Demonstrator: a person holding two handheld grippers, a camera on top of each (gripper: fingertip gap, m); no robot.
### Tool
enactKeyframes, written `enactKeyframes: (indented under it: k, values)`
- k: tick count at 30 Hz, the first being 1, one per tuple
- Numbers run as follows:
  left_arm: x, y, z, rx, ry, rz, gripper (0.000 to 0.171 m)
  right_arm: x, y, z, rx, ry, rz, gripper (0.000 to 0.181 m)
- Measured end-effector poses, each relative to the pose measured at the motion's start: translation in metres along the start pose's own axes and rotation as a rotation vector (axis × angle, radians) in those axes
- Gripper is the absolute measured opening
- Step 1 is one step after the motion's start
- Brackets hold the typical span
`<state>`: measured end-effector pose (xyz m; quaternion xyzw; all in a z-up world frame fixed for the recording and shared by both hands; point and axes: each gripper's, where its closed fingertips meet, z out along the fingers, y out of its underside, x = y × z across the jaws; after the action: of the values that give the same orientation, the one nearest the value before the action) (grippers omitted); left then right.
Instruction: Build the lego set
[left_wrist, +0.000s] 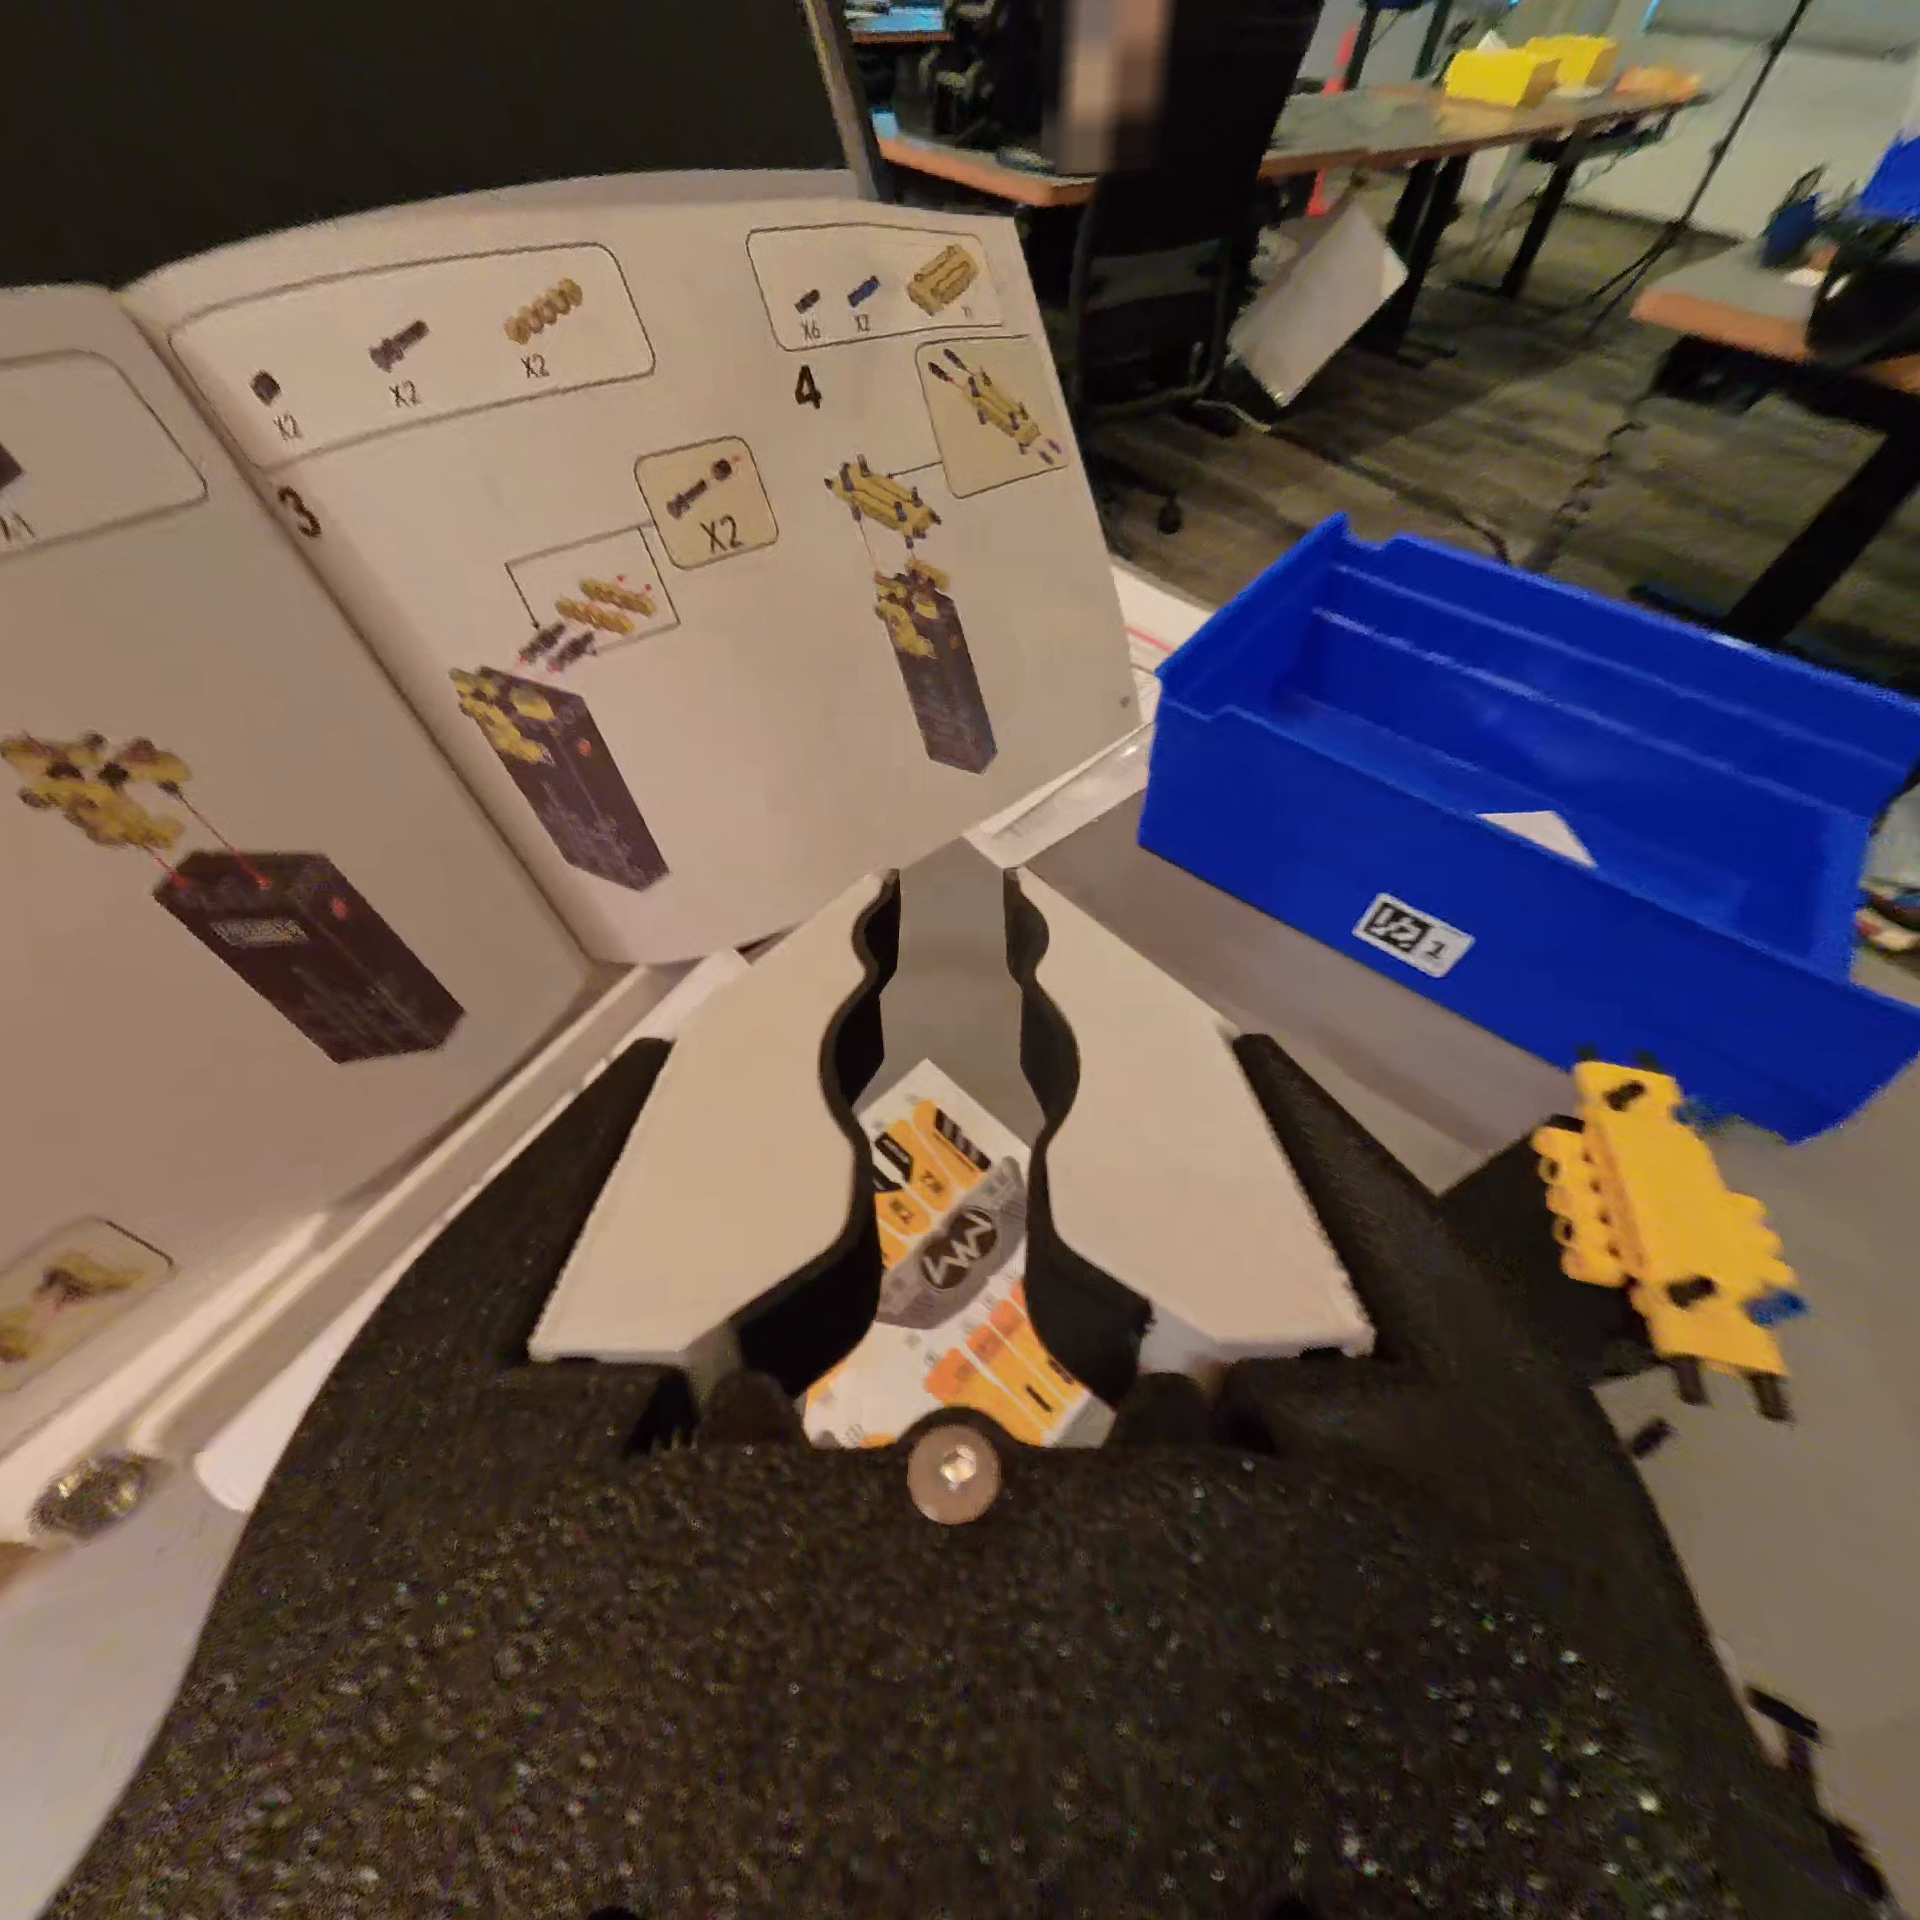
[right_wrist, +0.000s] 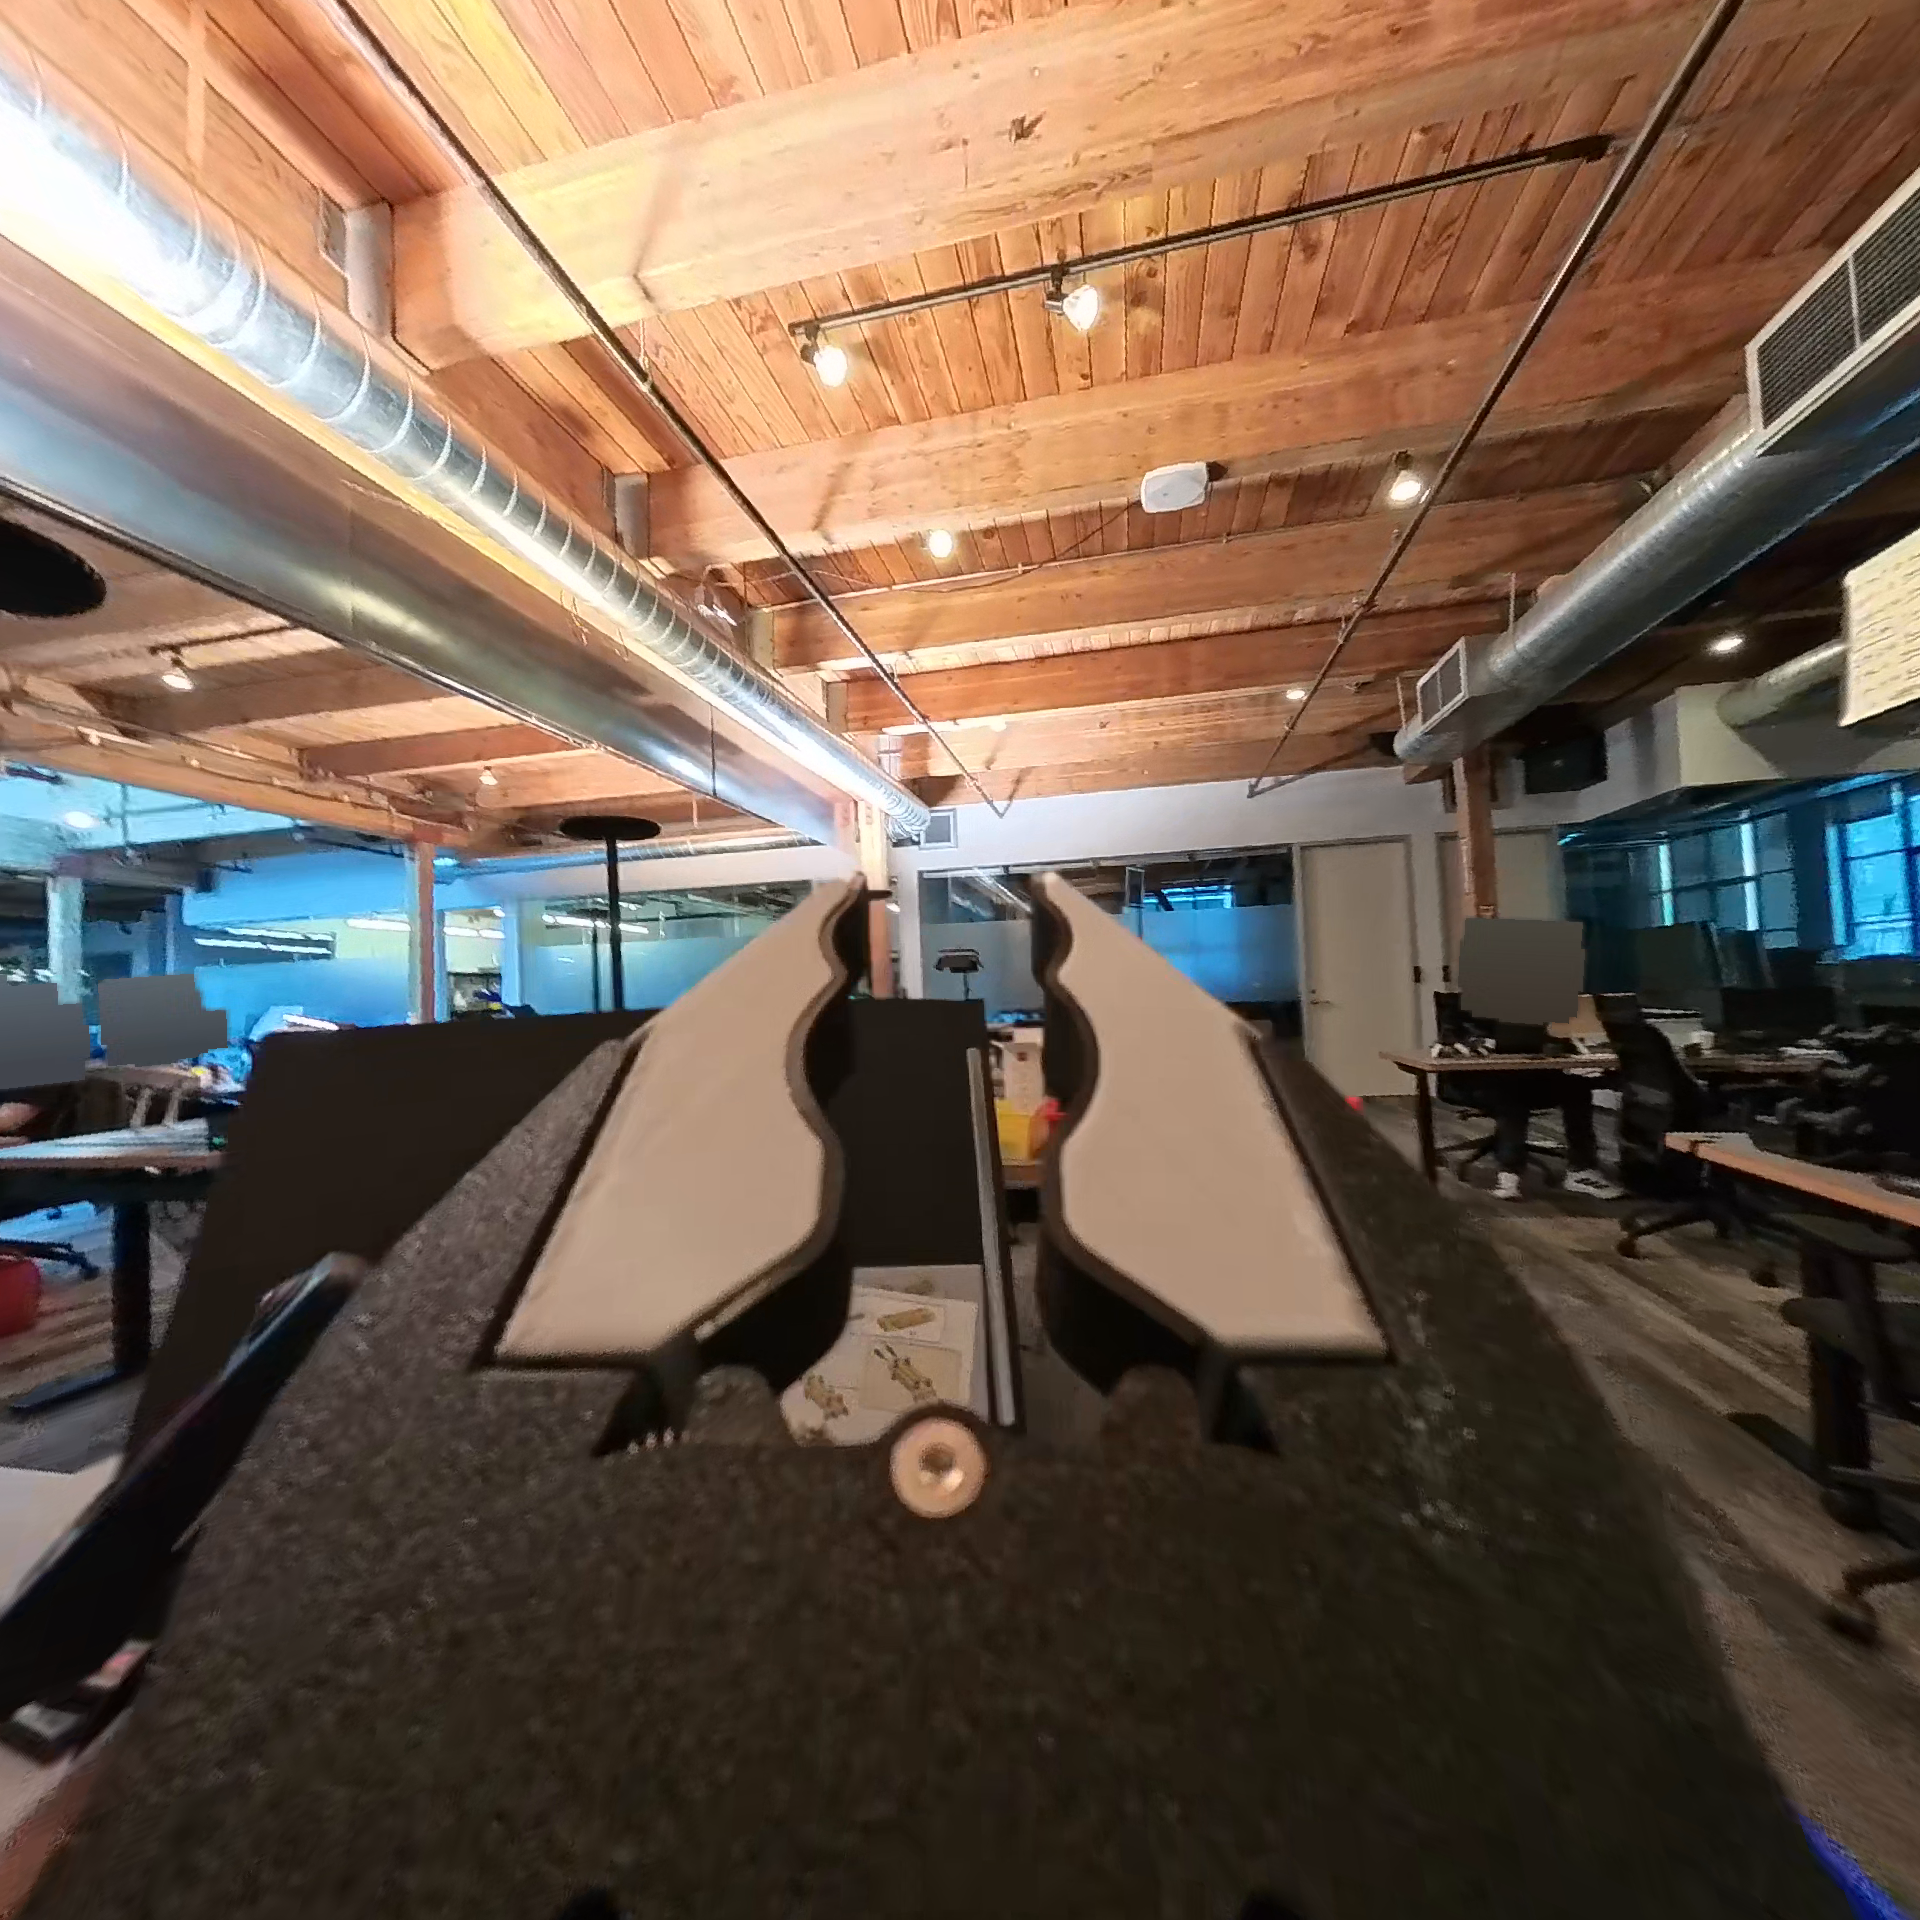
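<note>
Low in the left wrist view, the left gripper hangs over the grey bench with its fingers parted and nothing between them; through the gap shows one printed sheet of yellow, orange and grey shapes lying flat on the bench. At the right edge of that frame, just beside the gripper's black body, sits one yellow brick assembly, a small block of holed beams with black pins and a touch of blue sticking out (the blur hides exactly how many pins). It looks light, rigid and hard plastic, likely to slip a little on smooth faces, and its pins may pop loose if squeezed, so the flat long sides of the beams seem the safest place to pinch it. Behind it, at right centre, stands one blue bin, open-topped, holding one white slip; the assembly lies just in front of it, not inside. Across the left and upper centre stands one open instruction booklet, propped upright. The right gripper points up toward a timber ceiling, fingers likewise spread and empty, with the booklet glimpsed low between them.
</note>
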<state>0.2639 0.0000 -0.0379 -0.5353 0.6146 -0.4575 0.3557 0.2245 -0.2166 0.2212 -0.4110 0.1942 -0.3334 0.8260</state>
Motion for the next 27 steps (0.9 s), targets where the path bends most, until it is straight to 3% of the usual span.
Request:
enactKeyframes:
  k: [14, 18, 22, 27]
  values:
    - [0.050, 0.043, -0.055, 0.006, 0.127, -0.128, 0.020, 0.006, -0.011, -0.012, 0.057, -0.084, 0.144, 0.031]
    - [0.076, 0.067, -0.057, -0.024, 0.226, -0.120, 0.020, -0.007, -0.004, -0.008, 0.043, -0.123, 0.147, 0.031]
    - [0.081, 0.091, -0.054, -0.058, 0.219, -0.112, 0.020, -0.022, 0.008, -0.003, 0.002, -0.161, 0.126, 0.031]
    - [0.076, 0.090, -0.062, 0.006, 0.237, -0.170, 0.020, -0.035, 0.025, 0.002, -0.044, -0.185, 0.120, 0.031]
